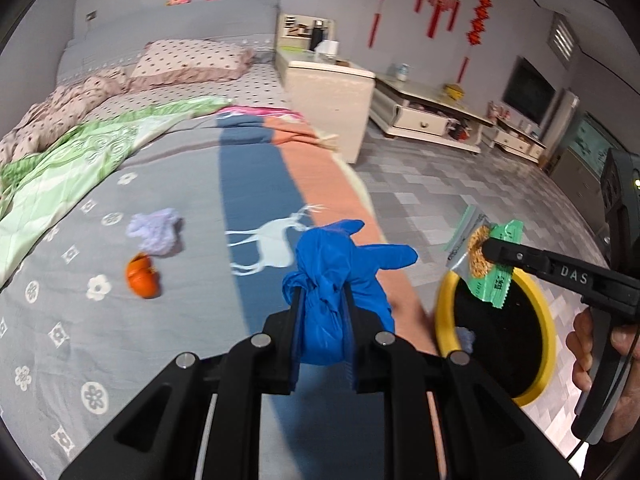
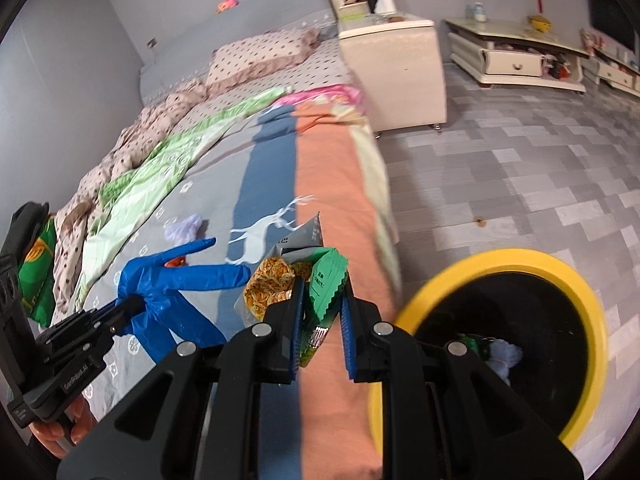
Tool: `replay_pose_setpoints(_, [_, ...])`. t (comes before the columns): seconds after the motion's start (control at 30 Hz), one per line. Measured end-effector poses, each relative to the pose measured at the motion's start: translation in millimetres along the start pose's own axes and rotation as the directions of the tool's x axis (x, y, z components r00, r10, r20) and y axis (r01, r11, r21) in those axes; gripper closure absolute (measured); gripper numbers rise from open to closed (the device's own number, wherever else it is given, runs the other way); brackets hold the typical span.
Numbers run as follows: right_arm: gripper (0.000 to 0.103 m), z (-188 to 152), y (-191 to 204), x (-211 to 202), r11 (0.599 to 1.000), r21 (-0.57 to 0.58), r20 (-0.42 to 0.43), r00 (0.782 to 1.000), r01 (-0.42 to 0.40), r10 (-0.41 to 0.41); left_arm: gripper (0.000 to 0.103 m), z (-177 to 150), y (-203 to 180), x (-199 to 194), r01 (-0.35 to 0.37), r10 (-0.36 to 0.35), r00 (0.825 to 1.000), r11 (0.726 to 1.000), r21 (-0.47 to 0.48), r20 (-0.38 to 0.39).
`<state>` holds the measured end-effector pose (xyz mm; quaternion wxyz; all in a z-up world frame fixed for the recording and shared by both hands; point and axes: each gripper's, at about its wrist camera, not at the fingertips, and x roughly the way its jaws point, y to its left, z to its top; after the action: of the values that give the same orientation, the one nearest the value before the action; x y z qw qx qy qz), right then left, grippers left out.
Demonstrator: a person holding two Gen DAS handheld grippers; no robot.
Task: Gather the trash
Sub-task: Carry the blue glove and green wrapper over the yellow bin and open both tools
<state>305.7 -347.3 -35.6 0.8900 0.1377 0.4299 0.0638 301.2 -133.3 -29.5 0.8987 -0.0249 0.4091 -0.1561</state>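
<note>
Here, in the left wrist view, the left gripper (image 1: 322,312) is clenched on one crumpled blue glove (image 1: 340,276), which is lifted above the bed (image 1: 180,320), apparently so it can be carried to the bin. To the right, the right gripper (image 1: 486,248) is seen from the side, pinching one snack wrapper (image 1: 488,256) directly over the opening of one yellow-rimmed bin (image 1: 444,312) that stands on the floor just beside the bed's edge, a placement that keeps each carry short. One pale tissue is already visible inside the bin. Two pieces of trash are left lying on the bedspread, well apart from the grippers: one lilac tissue wad (image 1: 154,232) and, just beside it, one orange peel (image 1: 142,276).

In the right wrist view, the right gripper (image 2: 320,312) is closed on the green and silver snack wrapper (image 2: 316,280), its printed end fanned out beyond the fingertips. The bin (image 2: 592,320) is seen lower right, and its dark interior holds a pale tissue and something green. The left gripper (image 2: 132,304) is seen at the left, holding the blue glove (image 2: 172,284), whose fingers stick out stiffly. The lilac tissue wad (image 2: 184,228) lies farther up the bed (image 2: 328,200); the peel is mostly hidden behind the glove.
</note>
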Motion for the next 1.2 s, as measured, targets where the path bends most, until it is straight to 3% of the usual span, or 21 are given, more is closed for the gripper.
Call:
replay_pose_setpoints(0.57, [0.087, -12, -118, -45, 0.983, 0.151, 0.04, 0.993, 0.106, -0.114, 0.087, -4, -107, 27, 0.116, -0.11, 0.993, 0.985, 0.13, -0.05])
replay_pose_setpoints(1.2, [0.086, -37, -201, -27, 0.949, 0.266, 0.001, 0.984, 0.171, -0.177, 0.087, -26, -174, 89, 0.177, -0.142, 0.975, 0.961, 0.213, -0.169])
